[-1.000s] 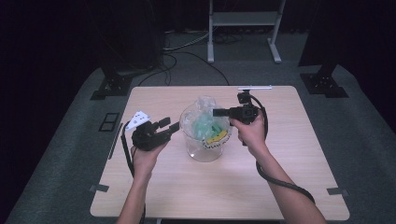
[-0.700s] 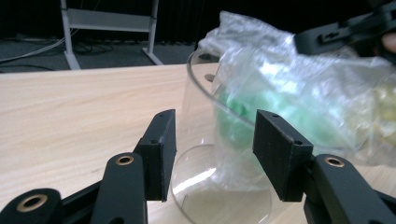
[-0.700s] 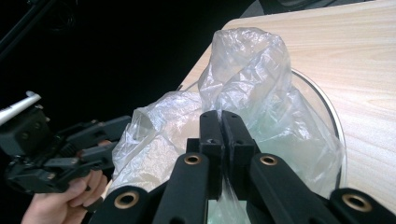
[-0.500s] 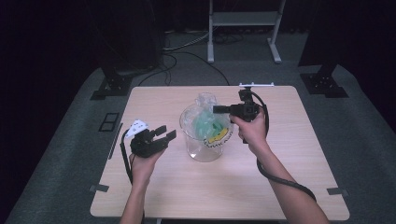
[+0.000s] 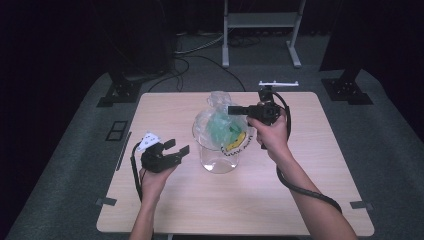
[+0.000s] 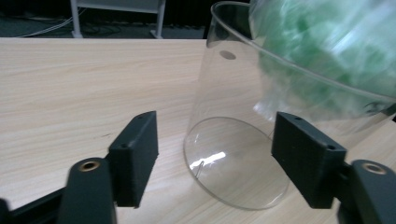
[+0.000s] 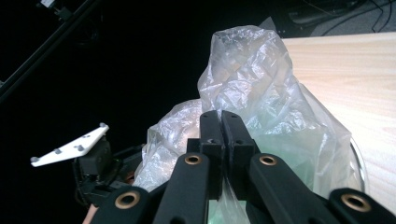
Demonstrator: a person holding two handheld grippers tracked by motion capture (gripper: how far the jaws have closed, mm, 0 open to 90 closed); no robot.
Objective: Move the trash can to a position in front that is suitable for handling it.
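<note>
On the wooden table [image 5: 300,200], seen from the high view, a clear plastic jar [image 5: 218,159] is standing near the middle. A plastic bag [image 5: 220,122] with green contents is sitting in the mouth of the jar and bulging above its rim. The right gripper [image 5: 231,109] is reaching in level from the right of the jar, with its jaws clenched on the upper part of the bag. The left gripper [image 5: 177,147] is resting low on the left of the jar, near it but not touching it. Its jaws have just been opening, and nothing is lying between them.

Along the left gripper view, the left gripper [image 6: 215,161] is pointing at the base of the jar [image 6: 233,158]. Its two jaws are standing wide apart, released, with the jar beyond them and not between the pads. The green bag [image 6: 327,56] is filling the upper part of the jar.

Along the right gripper view, the right gripper [image 7: 220,135] is pinching a fold of the bag [image 7: 252,84] between closed jaws. The crumpled top of the bag is rising above the jaws. The left gripper [image 7: 93,163] is showing farther off, low and to the left of the bag.
</note>
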